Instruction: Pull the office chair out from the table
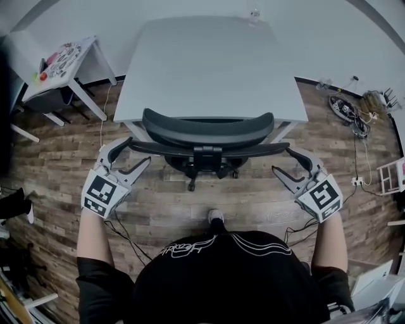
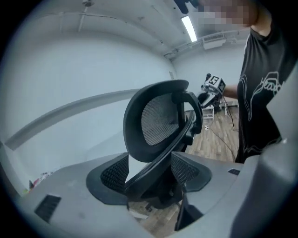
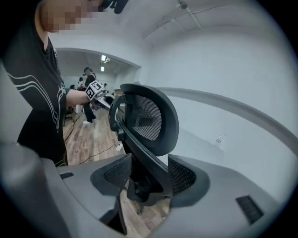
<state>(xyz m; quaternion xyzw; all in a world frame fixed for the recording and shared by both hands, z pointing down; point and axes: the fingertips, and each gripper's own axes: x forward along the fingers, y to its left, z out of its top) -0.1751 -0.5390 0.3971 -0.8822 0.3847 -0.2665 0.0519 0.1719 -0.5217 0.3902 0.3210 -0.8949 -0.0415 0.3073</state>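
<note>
A black mesh-backed office chair (image 1: 209,130) is tucked against the near edge of the grey table (image 1: 209,63). My left gripper (image 1: 138,152) is open at the left end of the chair's back bar, one finger on either side of it. My right gripper (image 1: 281,159) is open the same way at the right end. In the left gripper view the chair's (image 2: 160,121) rim runs through the gap of the gripper (image 2: 151,174), with the pads (image 2: 111,174) standing off it. The right gripper view shows the chair (image 3: 149,121) likewise between the spread jaws of the gripper (image 3: 142,174).
A small white side table (image 1: 63,63) with clutter stands at the left. Cables and a power strip (image 1: 348,111) lie on the wooden floor at the right, near a white stool (image 1: 392,174). My foot (image 1: 216,218) is just behind the chair's base. A clear bottle (image 1: 254,14) sits at the table's far edge.
</note>
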